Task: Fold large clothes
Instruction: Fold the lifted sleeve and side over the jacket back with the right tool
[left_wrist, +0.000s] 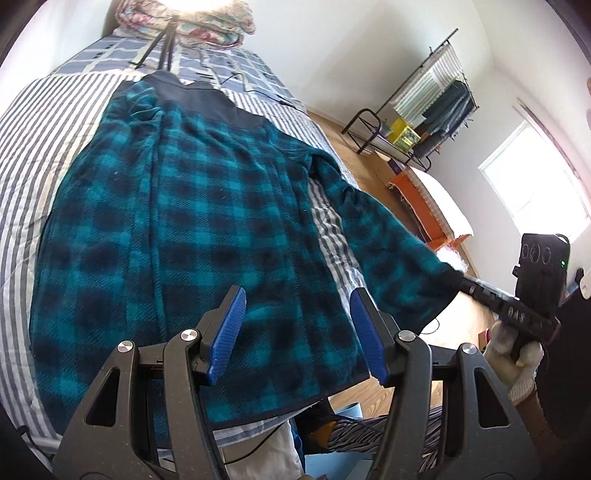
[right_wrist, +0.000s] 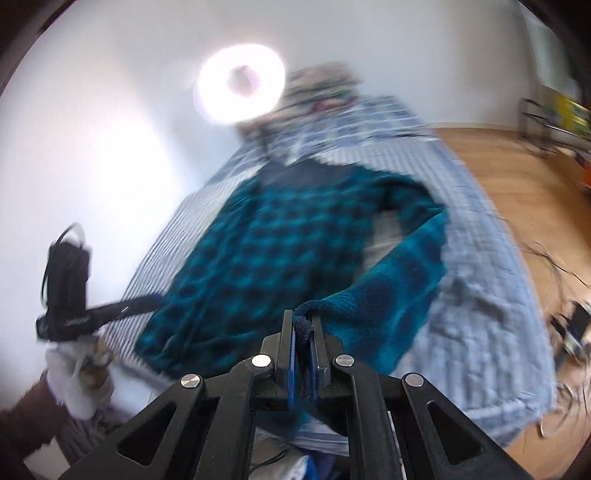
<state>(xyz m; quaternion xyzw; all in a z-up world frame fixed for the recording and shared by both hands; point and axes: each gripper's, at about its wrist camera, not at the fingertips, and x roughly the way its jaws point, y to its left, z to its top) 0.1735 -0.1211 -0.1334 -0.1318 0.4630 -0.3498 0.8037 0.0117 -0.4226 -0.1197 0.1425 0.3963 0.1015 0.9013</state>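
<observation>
Teal-and-black checked fleece, a large shirt (left_wrist: 192, 221), lies flat on the striped bed (left_wrist: 33, 122), its collar towards the far pillows (left_wrist: 207, 22) and its hem hanging just over the near edge, so its long axis runs straight away from me. My right gripper (right_wrist: 303, 332) is clamped tight on the cuff of the right sleeve (right_wrist: 399, 280), which stretches from the shoulder out past the bed's right side and is lifted off the cover. My left gripper (left_wrist: 295, 332) has its blue pads (left_wrist: 227, 332) well apart, holding nothing, hovering above the hem near the shirt's right half.

What matters, I judge, is that the body lies to the left of the held cuff: the sleeve has to travel inward across the long axis to land on the back panel. The right hand owns that move; the left is nearer the hem and could pin or smooth it. The right view is blurred, so I cannot judge the sleeve's twist.
</observation>
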